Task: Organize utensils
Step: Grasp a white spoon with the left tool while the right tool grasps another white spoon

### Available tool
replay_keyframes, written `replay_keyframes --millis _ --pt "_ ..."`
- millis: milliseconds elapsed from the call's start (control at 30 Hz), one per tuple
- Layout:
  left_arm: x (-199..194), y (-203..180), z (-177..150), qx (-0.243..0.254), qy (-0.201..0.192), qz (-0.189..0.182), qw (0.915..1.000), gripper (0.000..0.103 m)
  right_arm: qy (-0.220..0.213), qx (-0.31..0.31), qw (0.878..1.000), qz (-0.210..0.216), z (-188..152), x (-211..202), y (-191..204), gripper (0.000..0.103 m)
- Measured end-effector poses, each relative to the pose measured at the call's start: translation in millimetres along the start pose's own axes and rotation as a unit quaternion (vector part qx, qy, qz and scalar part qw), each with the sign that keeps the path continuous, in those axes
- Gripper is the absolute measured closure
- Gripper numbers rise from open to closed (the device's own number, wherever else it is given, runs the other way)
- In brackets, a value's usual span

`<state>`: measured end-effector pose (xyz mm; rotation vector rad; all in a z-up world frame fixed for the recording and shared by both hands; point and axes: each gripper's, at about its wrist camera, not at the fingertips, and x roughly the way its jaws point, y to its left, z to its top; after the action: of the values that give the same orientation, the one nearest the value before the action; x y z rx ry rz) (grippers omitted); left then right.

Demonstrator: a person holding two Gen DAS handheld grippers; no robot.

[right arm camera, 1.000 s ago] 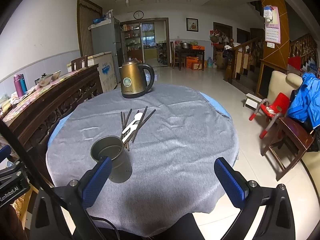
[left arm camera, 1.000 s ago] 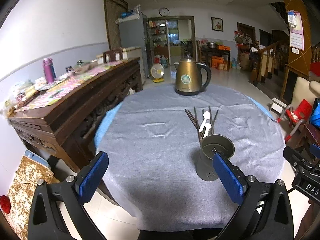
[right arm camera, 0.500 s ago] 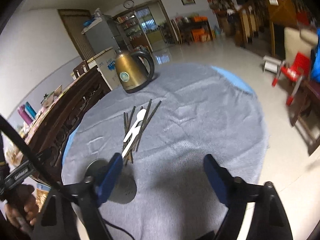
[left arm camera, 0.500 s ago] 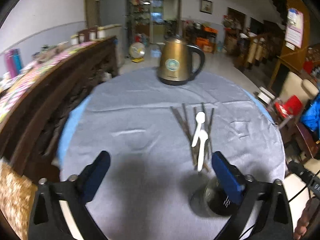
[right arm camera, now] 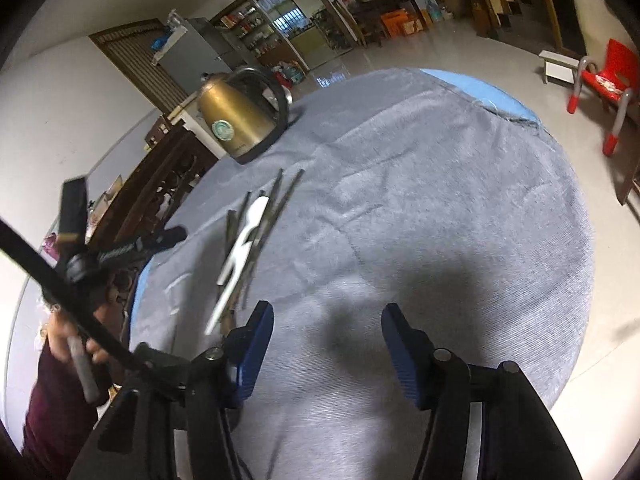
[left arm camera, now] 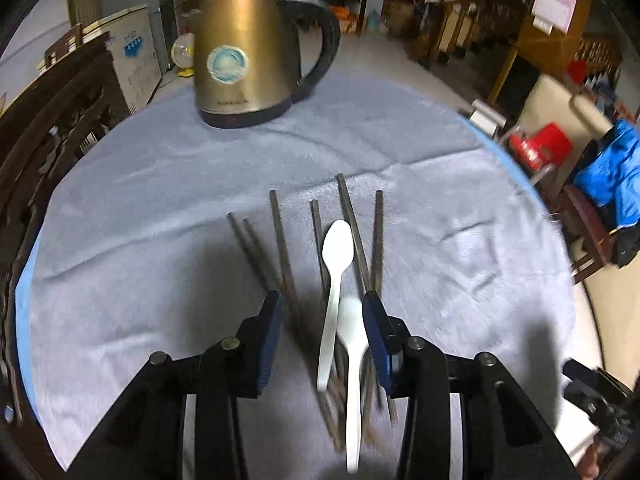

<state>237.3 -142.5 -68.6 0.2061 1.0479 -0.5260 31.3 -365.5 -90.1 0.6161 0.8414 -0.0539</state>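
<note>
Several dark chopsticks (left arm camera: 280, 236) and two white plastic spoons (left arm camera: 338, 248) lie in a loose bundle on the grey tablecloth (left arm camera: 160, 208). My left gripper (left arm camera: 323, 314) points down over the bundle's near end, its jaws closing with the spoons and some chopsticks between the blue pads (left arm camera: 272, 320), which do not press on them. In the right wrist view the same spoons (right arm camera: 246, 236) and chopsticks (right arm camera: 282, 194) lie to the left of my right gripper (right arm camera: 328, 328). Its jaws are closing over bare cloth. The grey holder cup is out of sight.
A brass-coloured kettle (left arm camera: 240, 52) stands at the table's far side (right arm camera: 240, 120). A carved wooden sideboard (right arm camera: 160, 184) runs along the left. A red chair (right arm camera: 604, 80) stands on the floor to the right. A hand in a dark red sleeve (right arm camera: 72, 344) holds the left gripper's handle.
Both grippers have dropped and moved forward over the table, and their jaws have narrowed. The left one now straddles the utensils. The holder cup has left both views.
</note>
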Motion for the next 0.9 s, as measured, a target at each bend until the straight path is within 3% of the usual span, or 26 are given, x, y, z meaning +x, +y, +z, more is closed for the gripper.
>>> replay_keyframes --millis 300,333,367,400,467,700,900 --pt "69.0 -5.5 29.0 0.004 0.055 0.019 0.9983 0.062 0.025 0.035 0.999 -0.011 5.8 15.8 -38.4 0.043" --pt "72.8 -5.5 29.1 0.004 0.06 0.014 0.9981 0.067 0.028 0.036 0.999 -0.013 6.6 17.7 -41.2 0.043" --pt "75.8 -4.4 28.9 0.005 0.064 0.01 0.9979 0.085 0.03 0.038 0.999 -0.014 7.5 19.4 -43.7 0.043" --pt "79.3 -3.4 28.3 0.004 0.071 0.007 0.9975 0.091 0.031 0.039 0.999 -0.013 8.5 20.8 -45.2 0.043" --pt "80.9 1.7 27.3 -0.003 0.068 0.002 0.9977 0.094 0.032 0.039 0.999 -0.013 11.5 23.8 -46.7 0.043" --pt "53.1 26.2 13.7 -0.024 0.036 -0.018 0.9989 0.1 0.04 0.005 0.999 0.0 23.9 38.2 -26.5 0.043" --pt "13.0 61.8 -10.1 -0.072 0.009 -0.041 0.9965 0.1 0.07 -0.044 0.994 0.078 44.9 71.4 27.8 0.043"
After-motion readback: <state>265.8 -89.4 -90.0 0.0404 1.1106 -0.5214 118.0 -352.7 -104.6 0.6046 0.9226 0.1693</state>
